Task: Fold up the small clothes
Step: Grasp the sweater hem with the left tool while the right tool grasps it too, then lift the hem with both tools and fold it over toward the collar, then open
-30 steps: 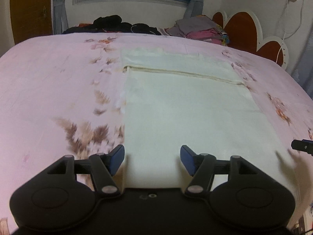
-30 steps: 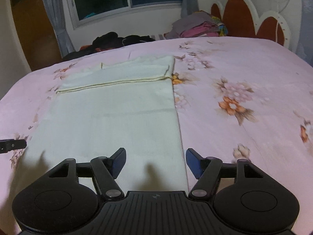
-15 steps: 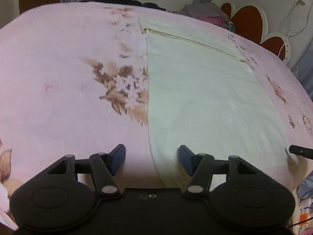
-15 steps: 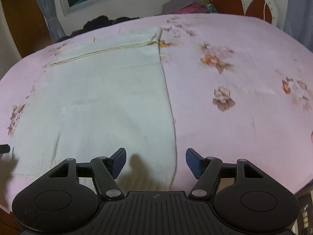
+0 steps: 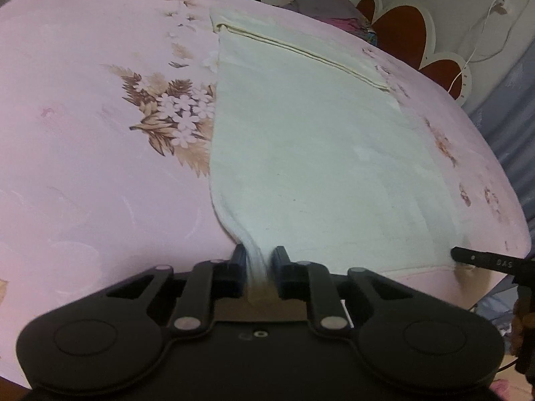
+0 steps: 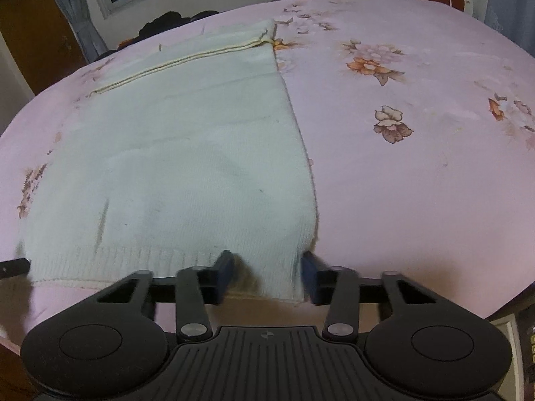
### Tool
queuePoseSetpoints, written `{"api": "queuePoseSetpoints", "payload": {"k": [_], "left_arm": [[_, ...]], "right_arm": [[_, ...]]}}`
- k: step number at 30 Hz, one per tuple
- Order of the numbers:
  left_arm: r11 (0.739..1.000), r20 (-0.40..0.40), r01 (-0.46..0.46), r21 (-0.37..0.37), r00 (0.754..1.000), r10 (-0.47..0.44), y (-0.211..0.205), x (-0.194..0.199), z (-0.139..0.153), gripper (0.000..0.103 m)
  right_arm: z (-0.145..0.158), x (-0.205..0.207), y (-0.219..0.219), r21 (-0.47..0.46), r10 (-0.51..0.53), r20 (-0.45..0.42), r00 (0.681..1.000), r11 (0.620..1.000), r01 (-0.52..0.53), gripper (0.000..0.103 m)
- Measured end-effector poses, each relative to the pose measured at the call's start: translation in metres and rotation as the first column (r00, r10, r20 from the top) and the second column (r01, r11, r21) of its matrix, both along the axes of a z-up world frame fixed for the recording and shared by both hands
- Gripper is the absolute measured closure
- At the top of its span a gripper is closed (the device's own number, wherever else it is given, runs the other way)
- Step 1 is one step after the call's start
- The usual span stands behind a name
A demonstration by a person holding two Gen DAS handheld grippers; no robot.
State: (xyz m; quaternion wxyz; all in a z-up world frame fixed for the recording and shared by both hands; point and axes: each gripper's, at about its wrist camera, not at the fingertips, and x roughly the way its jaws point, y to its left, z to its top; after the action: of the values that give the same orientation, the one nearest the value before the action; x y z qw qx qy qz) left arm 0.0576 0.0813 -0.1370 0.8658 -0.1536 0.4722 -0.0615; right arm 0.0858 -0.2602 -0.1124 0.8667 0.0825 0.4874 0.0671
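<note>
Left gripper [image 5: 257, 269] is closing, pinching the cream knit garment's [image 5: 317, 153] hem corner; right gripper [image 6: 265, 275], closing around its corner, probably not yet tight: lift both together.

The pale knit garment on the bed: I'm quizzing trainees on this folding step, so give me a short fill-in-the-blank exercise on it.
1. The left gripper has the garment's near corner bunched between its ____.
2. The garment lies on a ____ floral bedsheet.
3. The right gripper straddles the garment's near ____ corner.
4. The far end of the garment is already ____ over.

Missing words: fingers; pink; right; folded
</note>
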Motion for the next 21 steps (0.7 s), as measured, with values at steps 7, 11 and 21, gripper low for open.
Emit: {"api": "queuePoseSetpoints", "payload": {"k": [7, 11, 21], "left_arm": [[0.995, 0.017, -0.030, -0.100, 0.999, 0.032, 0.016, 0.011, 0.009, 0.098], [0.993, 0.097, -0.024, -0.118, 0.995, 0.036, 0.020, 0.027, 0.031, 0.098], [0.993, 0.265, -0.047, -0.107, 0.961, 0.074, 0.021, 0.108, 0.074, 0.098]], "right_arm": [[0.011, 0.005, 0.000, 0.090, 0.005, 0.007, 1.000, 0.996, -0.006, 0.094], [0.034, 0.014, 0.000, 0.126, -0.005, 0.076, 0.997, 0.992, -0.005, 0.095], [0.076, 0.091, -0.003, 0.182, -0.047, 0.225, 0.973, 0.983, 0.005, 0.095]]}}
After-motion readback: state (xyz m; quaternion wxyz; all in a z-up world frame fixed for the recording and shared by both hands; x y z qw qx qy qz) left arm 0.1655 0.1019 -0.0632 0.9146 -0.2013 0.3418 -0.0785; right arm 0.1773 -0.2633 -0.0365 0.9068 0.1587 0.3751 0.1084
